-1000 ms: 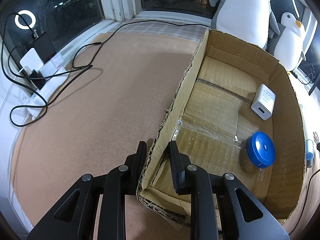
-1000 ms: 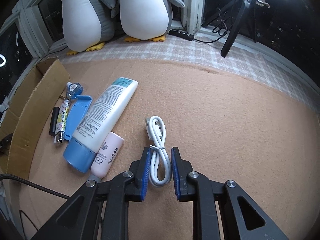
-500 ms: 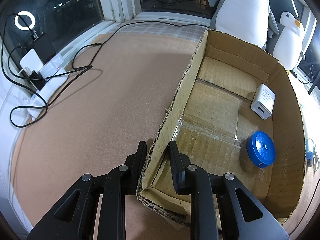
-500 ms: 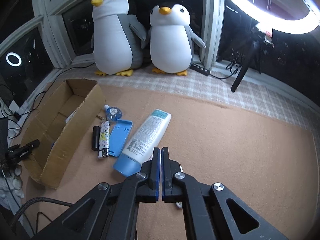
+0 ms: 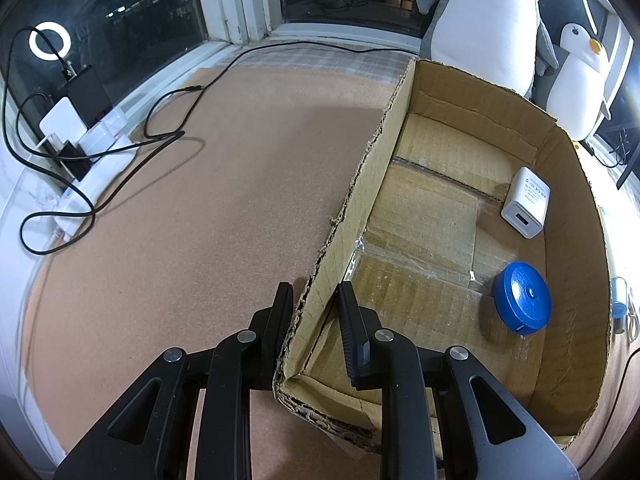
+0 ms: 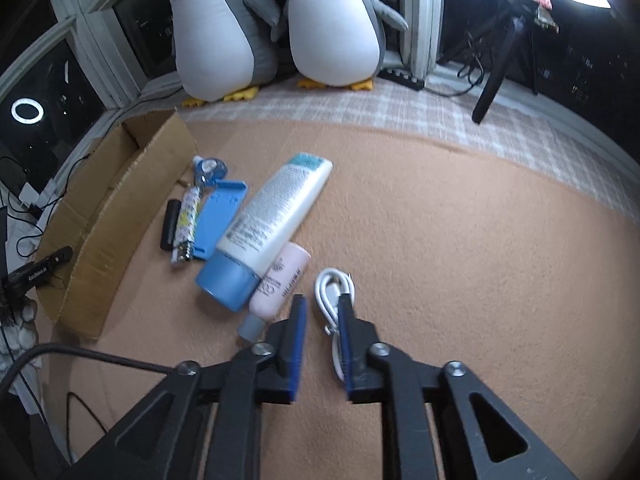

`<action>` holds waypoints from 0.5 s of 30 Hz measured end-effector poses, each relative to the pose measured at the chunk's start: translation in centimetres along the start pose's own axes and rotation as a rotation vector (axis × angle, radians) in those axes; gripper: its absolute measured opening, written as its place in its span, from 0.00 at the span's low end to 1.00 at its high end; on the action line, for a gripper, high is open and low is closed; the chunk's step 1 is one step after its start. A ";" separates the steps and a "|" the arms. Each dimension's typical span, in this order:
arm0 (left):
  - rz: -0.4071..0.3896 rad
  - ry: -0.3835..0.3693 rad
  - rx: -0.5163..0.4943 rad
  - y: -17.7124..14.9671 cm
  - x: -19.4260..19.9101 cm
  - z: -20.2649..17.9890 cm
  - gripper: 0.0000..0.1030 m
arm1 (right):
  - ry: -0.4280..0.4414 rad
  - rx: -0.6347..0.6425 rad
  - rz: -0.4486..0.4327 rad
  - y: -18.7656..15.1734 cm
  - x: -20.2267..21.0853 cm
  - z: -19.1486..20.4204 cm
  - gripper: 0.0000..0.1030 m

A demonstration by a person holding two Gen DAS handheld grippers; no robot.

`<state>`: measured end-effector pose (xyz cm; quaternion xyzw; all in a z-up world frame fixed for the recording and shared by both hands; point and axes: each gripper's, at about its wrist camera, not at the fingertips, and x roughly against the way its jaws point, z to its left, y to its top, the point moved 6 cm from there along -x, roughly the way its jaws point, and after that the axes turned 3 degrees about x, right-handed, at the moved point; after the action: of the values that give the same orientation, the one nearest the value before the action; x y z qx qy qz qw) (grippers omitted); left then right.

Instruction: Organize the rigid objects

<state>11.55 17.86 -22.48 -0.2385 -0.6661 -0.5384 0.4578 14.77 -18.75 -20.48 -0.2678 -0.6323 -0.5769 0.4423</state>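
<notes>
My left gripper is shut on the near left wall of the open cardboard box, one finger outside and one inside. In the box lie a white charger and a round blue tape measure. My right gripper hangs low over the mat, its jaws opening, with a coiled white cable lying loose between the fingertips. To its left lie a pink bottle, a white tube with a blue cap, a blue stand, a patterned lighter and a black stick.
Two plush penguins stand at the window behind the mat. A tripod leg is at the back right. A power strip with black cables lies left of the box. A small blue dispenser sits by the box.
The right gripper shut and rose away from the cable, then came back down with its jaws apart around it. The left gripper and the box have not moved.
</notes>
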 end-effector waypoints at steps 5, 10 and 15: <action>0.000 0.000 -0.001 0.0 0.0 0.0 0.20 | 0.004 0.008 0.042 -0.6 -1.3 -0.6 0.30; -0.001 0.000 -0.001 0.0 0.0 0.0 0.20 | -0.009 0.022 0.075 -0.9 -2.5 -1.0 0.30; 0.000 -0.001 -0.001 0.0 0.0 0.0 0.20 | -0.005 0.053 0.084 -1.1 -2.9 -1.1 0.31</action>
<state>11.55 17.86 -22.48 -0.2386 -0.6661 -0.5387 0.4574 15.47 -19.49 -23.55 -0.2838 -0.6366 -0.5401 0.4717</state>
